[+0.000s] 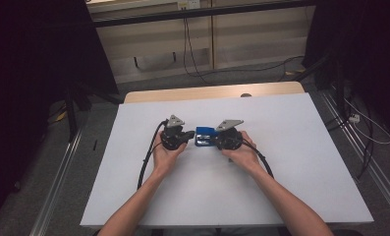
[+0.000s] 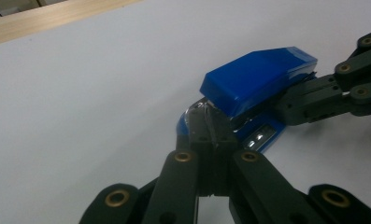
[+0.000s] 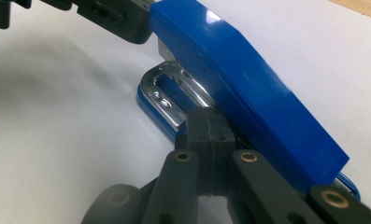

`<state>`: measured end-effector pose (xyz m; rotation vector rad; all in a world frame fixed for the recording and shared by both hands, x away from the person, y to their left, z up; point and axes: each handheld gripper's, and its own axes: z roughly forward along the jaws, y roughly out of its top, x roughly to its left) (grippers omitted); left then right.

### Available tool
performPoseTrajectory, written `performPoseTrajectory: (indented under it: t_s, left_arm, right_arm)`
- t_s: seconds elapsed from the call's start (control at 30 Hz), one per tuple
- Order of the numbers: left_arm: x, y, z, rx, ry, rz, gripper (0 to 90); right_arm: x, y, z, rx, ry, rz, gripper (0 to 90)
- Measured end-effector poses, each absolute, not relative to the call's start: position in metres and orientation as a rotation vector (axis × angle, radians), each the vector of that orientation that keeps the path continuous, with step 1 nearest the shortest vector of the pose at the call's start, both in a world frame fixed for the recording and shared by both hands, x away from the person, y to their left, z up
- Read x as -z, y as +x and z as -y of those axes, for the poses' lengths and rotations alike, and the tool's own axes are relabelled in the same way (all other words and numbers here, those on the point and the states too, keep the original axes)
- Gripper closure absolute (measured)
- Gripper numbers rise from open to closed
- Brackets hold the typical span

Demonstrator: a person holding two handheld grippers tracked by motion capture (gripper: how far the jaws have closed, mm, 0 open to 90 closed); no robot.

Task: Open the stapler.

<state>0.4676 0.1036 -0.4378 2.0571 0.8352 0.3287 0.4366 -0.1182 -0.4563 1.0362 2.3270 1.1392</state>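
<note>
Stapler (image 1: 204, 136) lies between left gripper (image 1: 186, 135) and right gripper (image 1: 217, 138), both pinched together against it.

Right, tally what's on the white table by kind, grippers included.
Blue stapler: 1
Black grippers: 2, the left gripper and the right gripper, both shut at the stapler
Total: 3
</note>
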Motion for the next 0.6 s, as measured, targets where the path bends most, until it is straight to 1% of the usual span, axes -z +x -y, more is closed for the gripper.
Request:
performPoseTrajectory:
  t_s: [0.27,0.37,0.6]
  left_arm:
    - [0.4421,0.4668,-0.0983,-0.334,2.061,-0.839,90.0]
    - [0.4426,0.4663,-0.0956,-0.373,2.076,-0.831,90.0]
    - [0.4436,0.469,-0.0969,-0.358,2.057,-0.826,90.0]
  right_arm:
    - [0.4566,0.4359,0.1181,-1.139,1.043,-2.322,90.0]
    - [0.4569,0.4359,0.1185,-1.144,1.047,-2.322,90.0]
    - [0.4571,0.4355,0.1179,-1.143,1.047,-2.315,90.0]
